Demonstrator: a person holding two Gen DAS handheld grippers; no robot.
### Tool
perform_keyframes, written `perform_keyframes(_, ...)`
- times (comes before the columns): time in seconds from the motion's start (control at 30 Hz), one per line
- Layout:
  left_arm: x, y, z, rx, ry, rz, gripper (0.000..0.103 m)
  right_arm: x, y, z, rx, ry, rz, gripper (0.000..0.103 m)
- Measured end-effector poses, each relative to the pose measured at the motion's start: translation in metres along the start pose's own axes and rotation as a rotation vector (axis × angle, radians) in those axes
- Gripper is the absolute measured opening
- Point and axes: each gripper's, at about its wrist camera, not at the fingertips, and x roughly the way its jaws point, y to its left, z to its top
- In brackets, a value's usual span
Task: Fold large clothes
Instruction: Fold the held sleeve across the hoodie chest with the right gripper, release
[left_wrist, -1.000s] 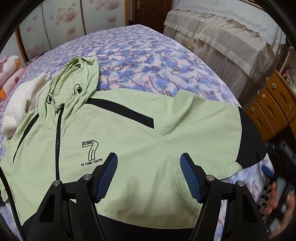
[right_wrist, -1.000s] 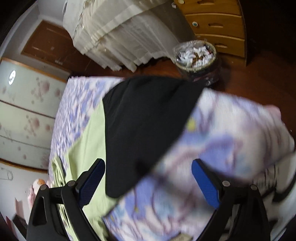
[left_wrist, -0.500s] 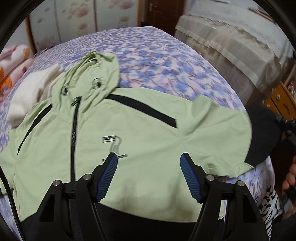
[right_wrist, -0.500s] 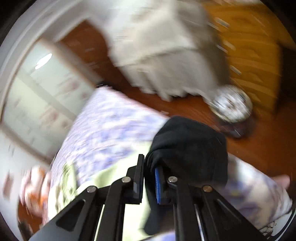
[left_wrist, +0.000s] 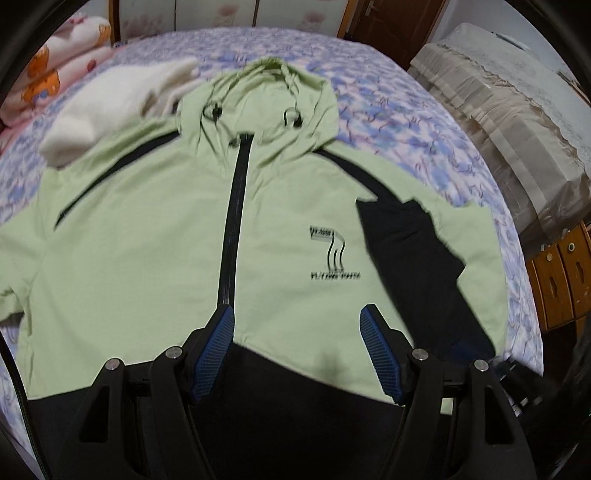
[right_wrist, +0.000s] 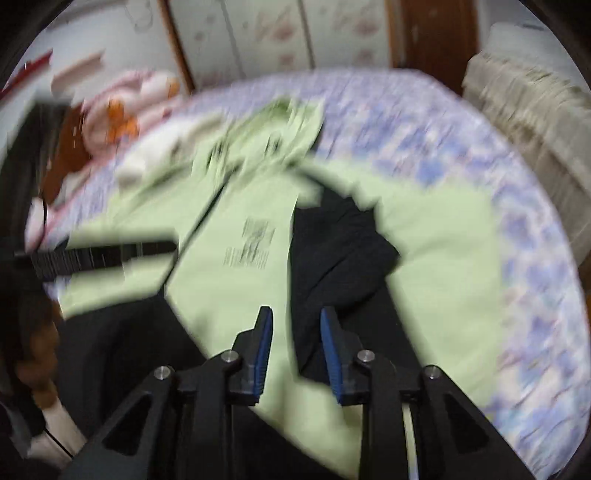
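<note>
Green hooded jacket (left_wrist: 155, 236) lies flat, zipper up, on the flowered bed (left_wrist: 388, 99) ahead of both grippers. Left gripper (left_wrist: 297, 345) hovers over the hem, jaws wide, nothing between them. Right gripper (right_wrist: 296, 347): jaws narrow, just been opening, black sleeve (right_wrist: 332, 251) lying between them, pads apparently clear of it.

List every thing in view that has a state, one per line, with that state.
green hooded jacket: spread front up on the bed, zipped shut
black-cuffed sleeve: folded in across the jacket's chest
other sleeve: lies out to the side, unfolded
hood: flat, not folded
white garment: bunched beside the hood
left gripper: open, empty
right gripper: jaws just opening, part open over the sleeve
</note>
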Motion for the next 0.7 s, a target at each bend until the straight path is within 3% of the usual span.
perform_keyframes(0.2,0.017,-0.013,-0.012,0.044,0.048,-0.058,0.069,-0.015,0.000,-0.036,0.088,0.024,0.048,0.031)
perform_keyframes(0.47,0.035,-0.084,-0.013,0.192,0.078,-0.103,0.069,-0.046,-0.042,-0.051,0.284,-0.047,0.008,0.034)
perform_keyframes(0.6,0.047,-0.122,-0.011,0.262,0.081,-0.085,0.073,-0.051,-0.056,-0.056,0.354,-0.070,0.012,0.034)
perform_keyframes(0.7,0.060,-0.140,-0.010,0.299,0.078,-0.019,0.074,-0.053,-0.063,-0.061,0.393,-0.075,0.022,0.034)
